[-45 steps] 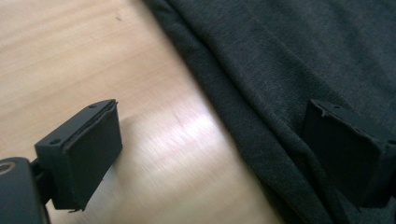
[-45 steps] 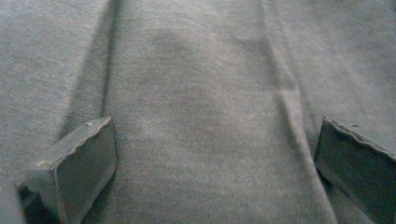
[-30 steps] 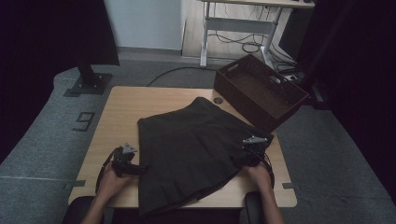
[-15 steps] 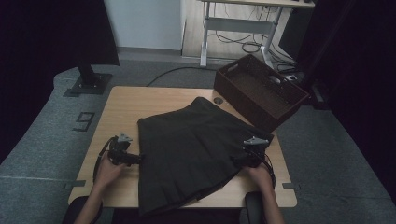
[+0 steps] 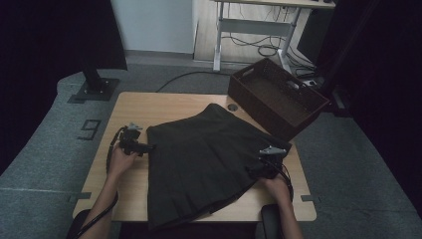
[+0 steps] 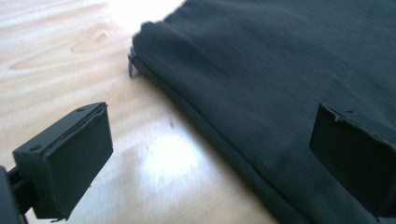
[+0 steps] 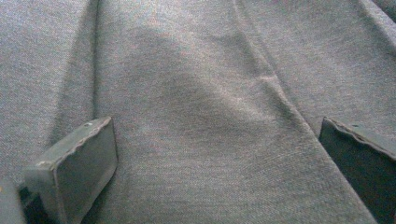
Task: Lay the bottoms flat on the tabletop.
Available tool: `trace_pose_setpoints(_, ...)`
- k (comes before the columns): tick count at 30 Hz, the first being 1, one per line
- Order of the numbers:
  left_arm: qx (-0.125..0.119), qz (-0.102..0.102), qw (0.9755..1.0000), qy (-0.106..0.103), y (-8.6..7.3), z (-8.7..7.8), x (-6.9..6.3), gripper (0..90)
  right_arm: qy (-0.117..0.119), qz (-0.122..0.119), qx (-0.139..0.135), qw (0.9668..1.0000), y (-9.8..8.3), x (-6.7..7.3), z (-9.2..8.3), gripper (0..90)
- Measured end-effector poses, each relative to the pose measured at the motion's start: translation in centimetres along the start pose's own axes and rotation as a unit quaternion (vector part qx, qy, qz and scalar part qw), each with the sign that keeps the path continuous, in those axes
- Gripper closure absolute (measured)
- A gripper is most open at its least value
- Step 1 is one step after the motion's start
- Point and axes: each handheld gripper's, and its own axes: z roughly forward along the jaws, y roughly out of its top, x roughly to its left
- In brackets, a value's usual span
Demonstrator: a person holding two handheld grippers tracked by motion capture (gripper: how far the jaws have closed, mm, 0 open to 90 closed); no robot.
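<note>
While the left gripper (image 5: pixel 145 147) has its jaws wide apart, it holds nothing. One jaw is over the bare table (image 6: pixel 93 56) and the other is over the dark skirt (image 5: pixel 209 159). The skirt's side edge runs between them, and its corner with a small loop lies just past them.

The right gripper (image 5: pixel 263 167) is wide open too, with nothing held. Both of its jaws are over the skirt, and a raised fold runs up between them.

The skirt lies flat in the middle of the table, between the two grippers. Its bottom edge hangs a little over the near side.

Past the right gripper, a brown basket (image 5: pixel 278 99) sits at the far corner, partly off the table. Its near wall hides part of the inside, and the part that shows has nothing in it. The skirt's top corner is just beside it.
</note>
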Motion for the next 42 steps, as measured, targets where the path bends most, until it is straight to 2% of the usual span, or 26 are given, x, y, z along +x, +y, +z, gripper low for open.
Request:
trace_pose_setpoints(5, 0.036, 0.012, 0.9985, 0.039, 0.2, 2.2, 0.2, 0.0, -0.001, 0.0, 0.0, 1.0, 0.0, 0.0, 0.0, 0.0)
trace_pose_setpoints(8, 0.023, -0.004, 0.9994, 0.025, -0.1, 2.7, 0.7, 0.0, -0.003, 0.002, 0.001, 1.0, 0.0, 0.1, 0.0, 0.0)
trace_pose_setpoints(12, 0.023, 0.001, 0.9995, 0.023, 0.2, 2.9, 1.2, 0.0, -0.003, 0.001, 0.003, 1.0, 0.2, 0.1, 0.2, 0.0)
trace_pose_setpoints(22, 0.019, -0.01, 0.9993, 0.032, 1.4, 3.9, 3.4, 0.0, 0.003, -0.003, 0.001, 1.0, 2.1, -0.6, 2.1, 0.0)
trace_pose_setpoints(28, 0.018, -0.012, 0.9992, 0.033, 2.0, 4.5, 3.9, 0.0, 0.004, -0.005, 0.001, 1.0, 2.8, -0.9, 2.9, 0.0)
trace_pose_setpoints(32, 0.018, -0.014, 0.9992, 0.034, 2.0, 4.4, 3.9, 0.0, 0.007, -0.004, 0.0, 1.0, 2.7, -0.9, 2.7, 0.8)
trace_pose_setpoints(36, 0.018, -0.017, 0.999, 0.038, 1.9, 4.4, 3.8, 0.0, 0.019, -0.001, 0.013, 0.9997, 2.8, -1.0, 1.9, 3.2)
trace_pose_setpoints(42, 0.018, -0.018, 0.9989, 0.039, 1.9, 4.4, 3.7, 0.0, 0.016, -0.022, 0.005, 0.9996, 2.7, -0.4, -0.6, 0.2)
